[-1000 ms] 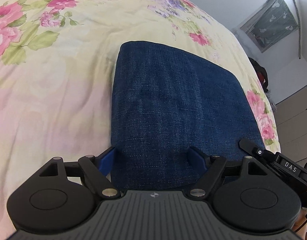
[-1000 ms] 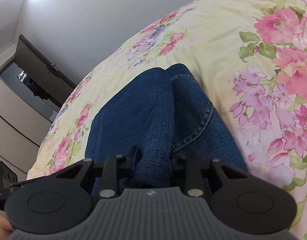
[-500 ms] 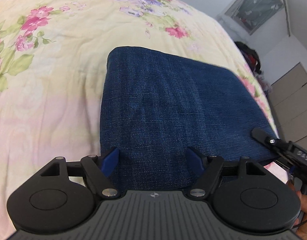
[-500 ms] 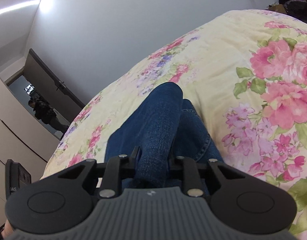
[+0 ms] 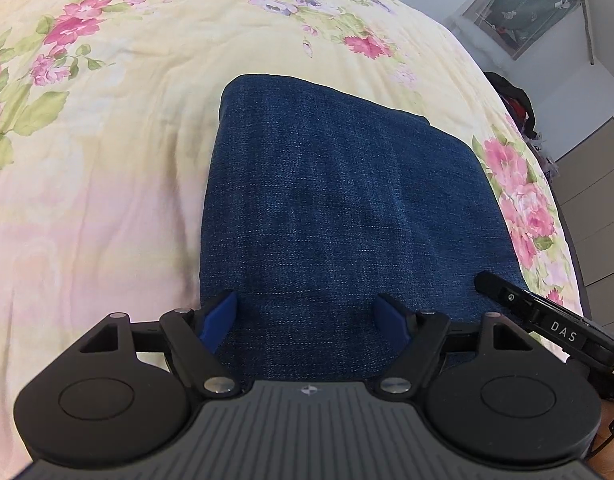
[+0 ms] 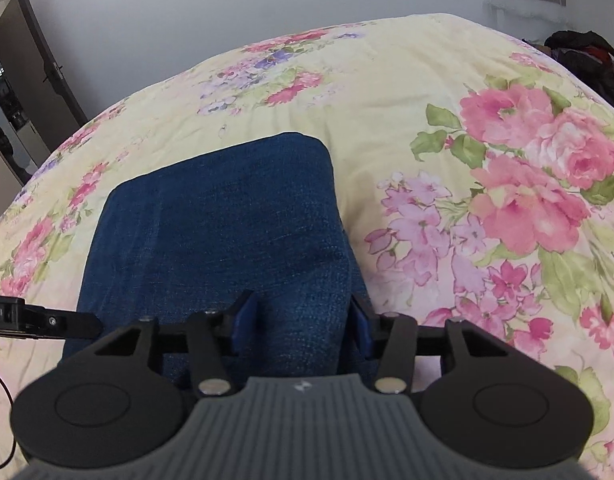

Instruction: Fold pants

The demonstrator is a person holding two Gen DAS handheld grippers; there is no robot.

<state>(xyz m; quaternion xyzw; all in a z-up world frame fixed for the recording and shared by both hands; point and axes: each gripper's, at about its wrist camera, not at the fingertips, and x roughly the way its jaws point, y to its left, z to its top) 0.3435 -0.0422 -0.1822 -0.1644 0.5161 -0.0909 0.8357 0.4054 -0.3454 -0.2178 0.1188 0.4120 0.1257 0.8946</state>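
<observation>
Dark blue denim pants (image 5: 339,208) lie folded into a flat rectangle on the floral bedspread (image 5: 99,168). My left gripper (image 5: 307,312) hovers open over the near edge of the pants, its blue pads (image 5: 219,316) standing wide apart. In the right wrist view the pants (image 6: 219,232) run away from me. My right gripper (image 6: 303,316) is at their near right corner, and its jaws are opening with denim between them, the pads off the cloth. Part of the right gripper (image 5: 547,320) shows at the left view's right edge, and part of the left gripper (image 6: 47,320) at the right view's left edge.
The bedspread (image 6: 467,160) spreads wide around the pants on all sides. The bed's edge drops off toward grey drawers (image 5: 599,200) and a dark heap of clothes (image 6: 583,56). An open door (image 6: 35,72) is at the far left, beside a plain wall.
The right gripper's jaws have parted, letting go of the raised fold of denim it pinched. The pants now lie flat. The left gripper has stayed open over the near edge.
</observation>
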